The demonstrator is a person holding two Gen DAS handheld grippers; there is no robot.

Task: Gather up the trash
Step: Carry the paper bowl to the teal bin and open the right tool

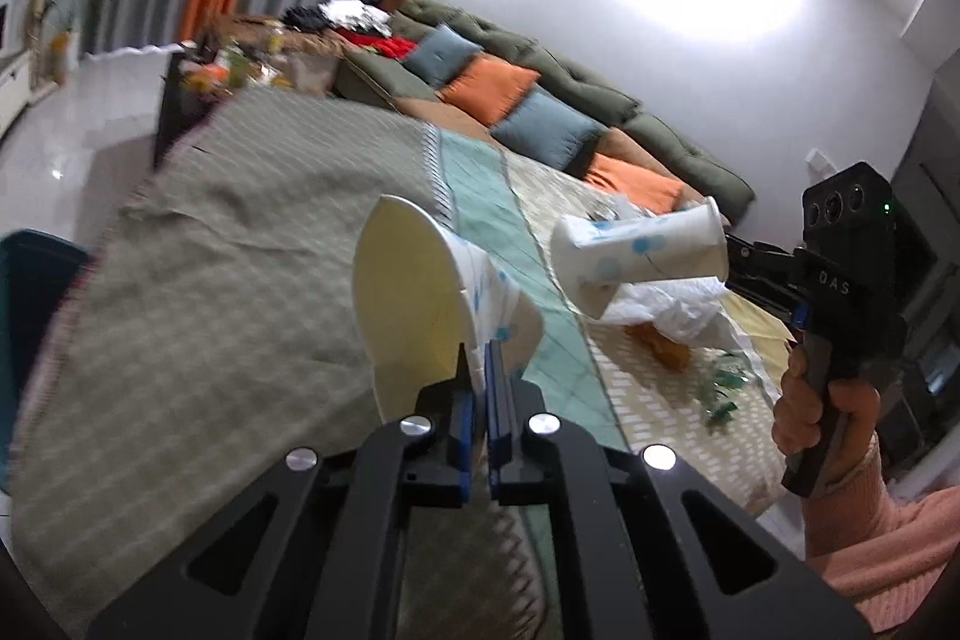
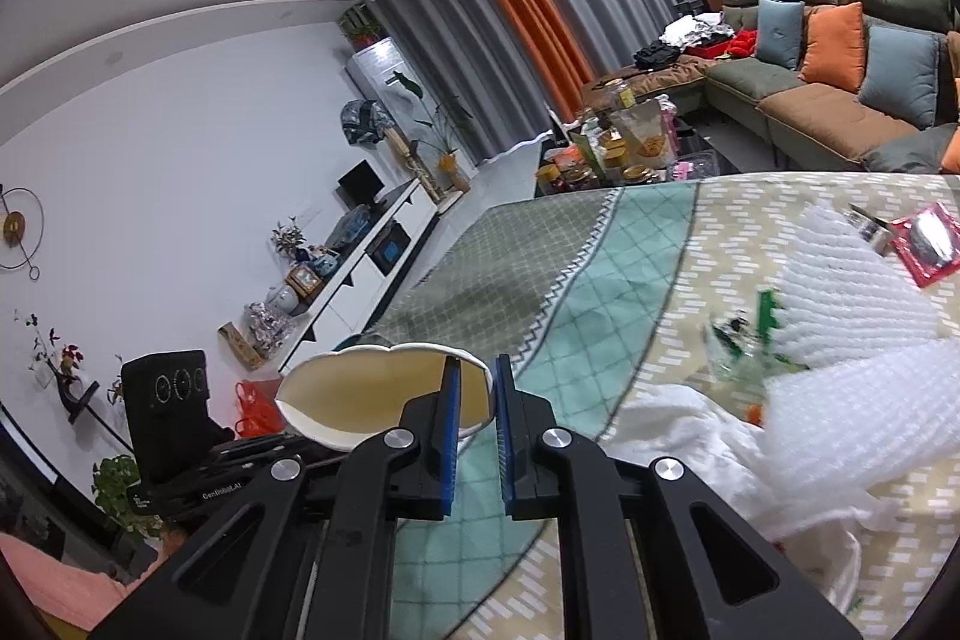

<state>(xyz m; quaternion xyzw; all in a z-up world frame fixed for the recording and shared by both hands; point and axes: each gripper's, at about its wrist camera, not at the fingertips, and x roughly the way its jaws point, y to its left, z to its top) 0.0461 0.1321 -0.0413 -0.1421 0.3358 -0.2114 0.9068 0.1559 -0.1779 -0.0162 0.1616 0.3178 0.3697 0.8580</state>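
Observation:
My left gripper is shut on a squashed paper cup with blue dots. It pinches the cup's wall, and the cream inside faces the left wrist view. Held above the tablecloth to the right, my right gripper is shut on the rim of a second paper cup. In the right wrist view that cup opens toward the camera, and its wall sits between the blue pads of the right gripper. The left gripper shows at lower left, its tips hidden behind the cup.
The patterned tablecloth carries a white plastic bag, bubble wrap, green scraps and a red packet. A low table with jars and a sofa stand beyond. A dark teal container sits at the left.

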